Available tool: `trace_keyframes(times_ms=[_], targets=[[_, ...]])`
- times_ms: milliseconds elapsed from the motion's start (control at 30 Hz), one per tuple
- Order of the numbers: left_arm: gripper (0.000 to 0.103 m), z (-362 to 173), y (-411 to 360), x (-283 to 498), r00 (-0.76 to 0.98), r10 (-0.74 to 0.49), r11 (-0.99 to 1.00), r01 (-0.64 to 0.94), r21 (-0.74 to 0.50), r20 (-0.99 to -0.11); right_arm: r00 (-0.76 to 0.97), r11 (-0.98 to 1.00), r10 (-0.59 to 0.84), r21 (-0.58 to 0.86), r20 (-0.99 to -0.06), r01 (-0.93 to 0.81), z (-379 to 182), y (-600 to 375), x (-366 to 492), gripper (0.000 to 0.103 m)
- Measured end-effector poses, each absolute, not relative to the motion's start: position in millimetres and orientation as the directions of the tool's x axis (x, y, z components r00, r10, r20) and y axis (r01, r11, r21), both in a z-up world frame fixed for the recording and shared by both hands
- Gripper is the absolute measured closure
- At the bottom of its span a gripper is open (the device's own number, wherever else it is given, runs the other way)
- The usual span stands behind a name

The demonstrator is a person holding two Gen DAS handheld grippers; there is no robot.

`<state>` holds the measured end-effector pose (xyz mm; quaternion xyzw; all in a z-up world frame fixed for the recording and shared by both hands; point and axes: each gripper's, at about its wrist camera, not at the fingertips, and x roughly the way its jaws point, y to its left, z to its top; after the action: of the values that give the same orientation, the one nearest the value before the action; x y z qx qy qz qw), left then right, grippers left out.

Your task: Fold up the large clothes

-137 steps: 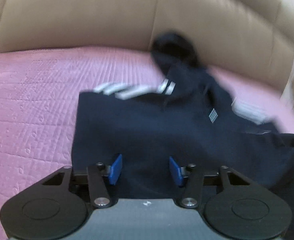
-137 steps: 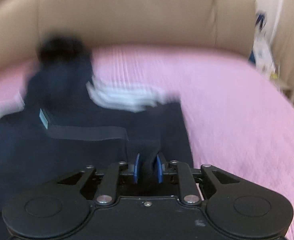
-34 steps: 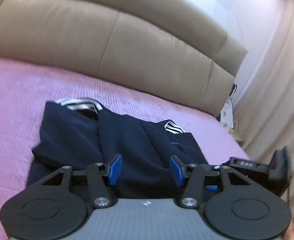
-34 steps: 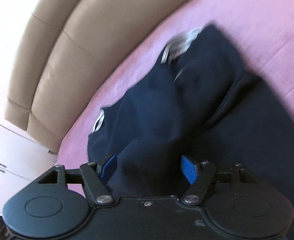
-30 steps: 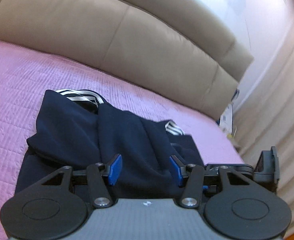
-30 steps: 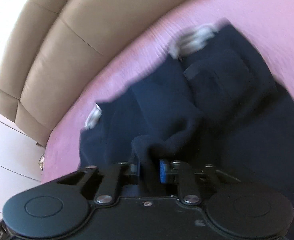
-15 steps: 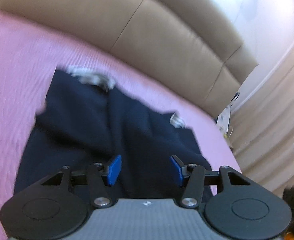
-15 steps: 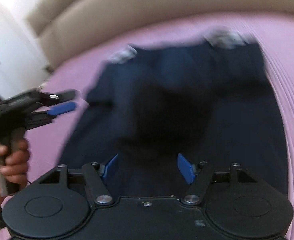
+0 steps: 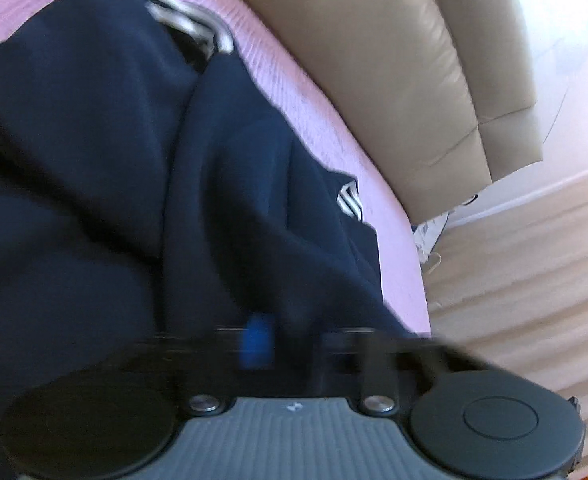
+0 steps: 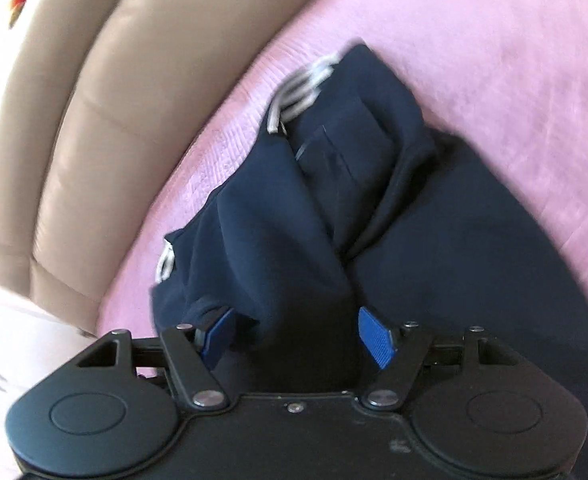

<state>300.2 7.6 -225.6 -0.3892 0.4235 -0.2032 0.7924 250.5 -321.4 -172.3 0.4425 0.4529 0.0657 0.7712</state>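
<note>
Both tools are working over a navy garment that is lying bunched on a pink quilted bedspread.

Left tool is showing up heavily blurred low in its own view, with only one smeared blue pad readable. Its jaws have just been snapping together and are now clenched; dark cloth is lying right at the tips, but the blur is hiding whether any of it is being pinched.

Right tool is standing released, its blue pads spread wide after its jaws have just been opening. A raised fold of the navy garment is sitting between them without either pad pressing on it.

White-and-dark striped trim is peeking out at the far end of the garment, and a second striped bit is showing at its left edge in the right wrist view. Beyond the bedspread a tan padded headboard is curving along the bed, with pale curtains hanging to its right in the left wrist view.
</note>
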Motion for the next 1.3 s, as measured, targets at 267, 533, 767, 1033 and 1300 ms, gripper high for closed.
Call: trace_keyframes(times_ms=[267,533,767,1033,1300], targets=[[0.099,-163.5,62.6,272.9,0.739,-0.646,0.509,0.233,-0.828,-0.189,0.521,0.465,0.657,0.836,-0.546,0.290,-178.6,-296.4,290.7,0.090],[0.102,-209.3,116.7,228.2,0.699,-0.574,0.651,0.073,-0.755,-0.427,0.633,0.734,0.565,0.673,-0.529,-0.092,-107.0,-279.8,228.4,0.082],[0.091,-175.9,79.2,240.5,0.659,-0.614,0.720,0.242,-0.650,-0.435,0.479,0.830,0.497,0.557,-0.723,-0.021,-138.9,-287.1,189.0,0.071],[0.084,-162.5,-6.9,320.0,0.574,-0.633,0.758,0.323,-0.566,-0.520,0.703,0.884,0.384,0.458,-0.599,-0.092,-80.6,-240.7,241.0,0.041],[0.100,-249.2,32.8,289.9,0.403,-0.563,0.805,0.067,-0.590,-0.722,0.470,0.947,0.322,0.282,-0.822,-0.155,-164.0,-196.5,224.8,0.051]])
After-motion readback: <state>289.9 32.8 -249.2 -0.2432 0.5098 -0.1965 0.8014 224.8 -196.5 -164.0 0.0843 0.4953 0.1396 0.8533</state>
